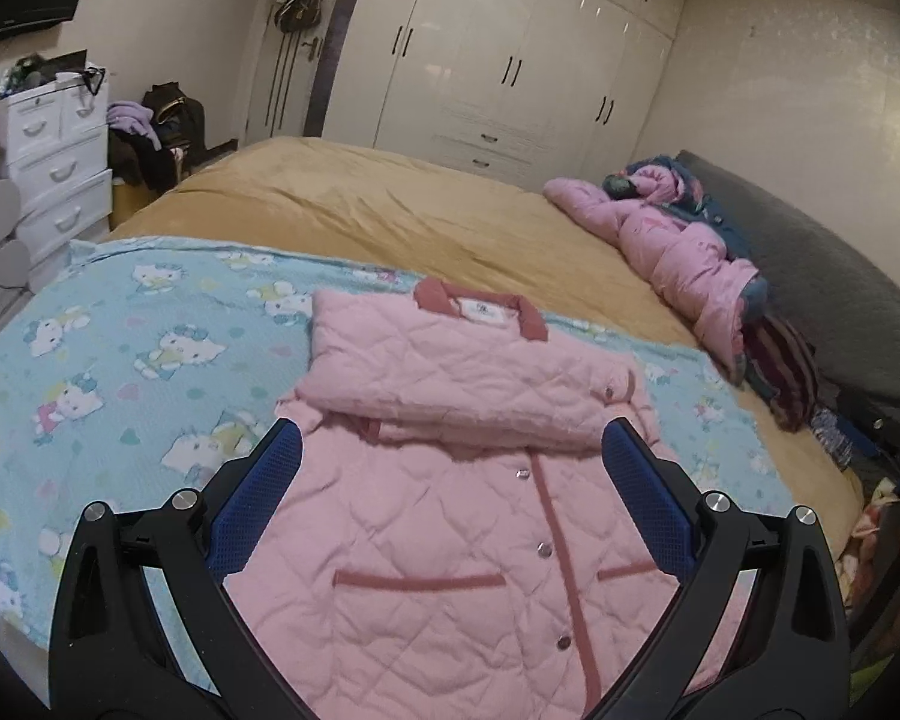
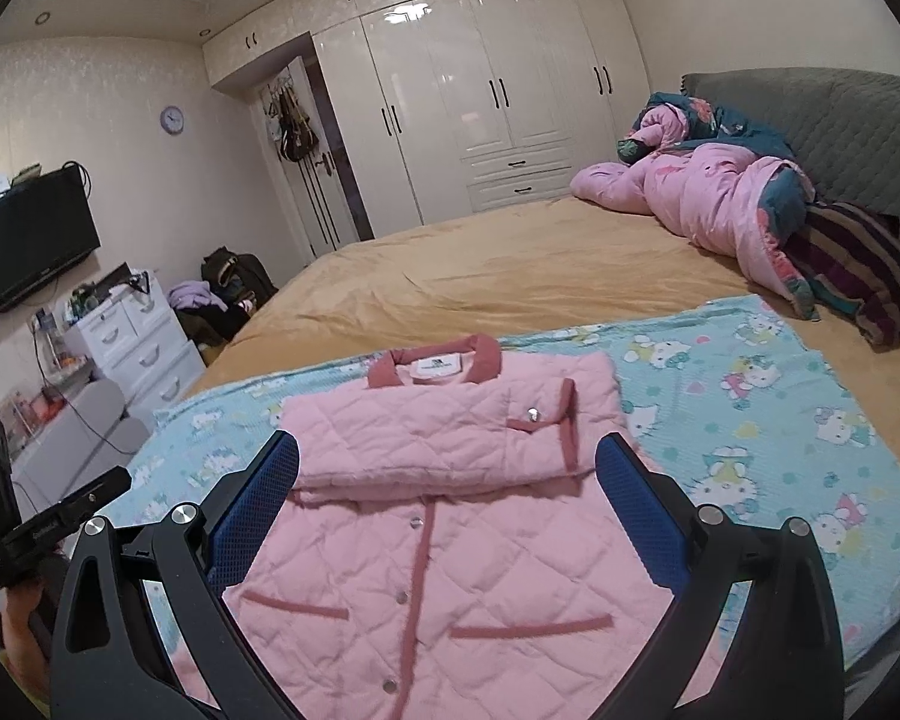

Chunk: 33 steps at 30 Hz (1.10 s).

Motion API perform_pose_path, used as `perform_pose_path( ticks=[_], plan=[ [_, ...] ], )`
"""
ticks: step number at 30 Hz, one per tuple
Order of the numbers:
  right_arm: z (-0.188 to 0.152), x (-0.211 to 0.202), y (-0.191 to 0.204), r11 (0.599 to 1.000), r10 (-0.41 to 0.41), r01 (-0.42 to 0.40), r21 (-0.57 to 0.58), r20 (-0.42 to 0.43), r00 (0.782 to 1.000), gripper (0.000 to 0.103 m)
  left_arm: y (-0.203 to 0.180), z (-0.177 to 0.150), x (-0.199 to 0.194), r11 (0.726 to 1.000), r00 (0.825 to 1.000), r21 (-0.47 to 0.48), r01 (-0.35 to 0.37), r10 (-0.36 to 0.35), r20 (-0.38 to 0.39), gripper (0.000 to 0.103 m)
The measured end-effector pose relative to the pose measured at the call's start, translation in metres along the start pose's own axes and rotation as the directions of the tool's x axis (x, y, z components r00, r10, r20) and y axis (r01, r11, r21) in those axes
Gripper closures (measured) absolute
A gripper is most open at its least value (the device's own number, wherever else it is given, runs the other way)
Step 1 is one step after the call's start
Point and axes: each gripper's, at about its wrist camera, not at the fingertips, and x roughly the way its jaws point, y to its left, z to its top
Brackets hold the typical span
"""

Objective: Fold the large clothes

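A pink quilted jacket (image 1: 450, 516) with darker pink trim lies front-up on a light blue cartoon-print blanket (image 1: 120, 360) on the bed. Both sleeves are folded across its chest, below the collar (image 1: 480, 309). My left gripper (image 1: 450, 444) is open and empty, held above the jacket's lower half. The jacket also shows in the right wrist view (image 2: 426, 552), with the blanket (image 2: 750, 420) under it. My right gripper (image 2: 447, 456) is open and empty, above the jacket's lower half too. Its fingers hold nothing.
A tan sheet (image 1: 390, 210) covers the bed. A crumpled pink quilt (image 2: 708, 198) and a striped cloth (image 2: 858, 264) lie by the grey headboard (image 2: 840, 120). White drawers (image 2: 138, 342) and a wall TV (image 2: 30, 240) stand left. Wardrobes (image 2: 480, 102) line the far wall.
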Motion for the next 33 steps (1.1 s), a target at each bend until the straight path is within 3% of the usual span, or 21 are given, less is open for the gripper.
perform_pose_path(
  ticks=[5,15,23,33],
  plan=[
    [-0.017,-0.009,-0.006,1.000,-0.008,0.008,0.000,-0.026,1.000,0.004,-0.010,-0.020,-0.003,0.999,1.000,0.030,0.012,-0.011,-0.024,0.009],
    [-0.057,-0.014,-0.020,0.999,-0.034,0.033,-0.010,-0.102,0.994,0.004,-0.018,-0.050,-0.010,0.995,0.997,0.098,-0.028,0.036,-0.075,0.009],
    [-0.086,-0.012,-0.042,0.999,-0.007,0.012,0.030,-0.160,0.987,0.004,-0.013,-0.067,-0.012,0.989,0.992,0.134,-0.060,0.073,-0.101,0.009],
    [-0.130,-0.004,-0.088,0.994,-0.058,0.080,0.073,-0.260,0.964,0.004,0.003,-0.095,0.002,0.981,0.977,0.158,-0.109,0.135,-0.165,0.009]
  ],
)
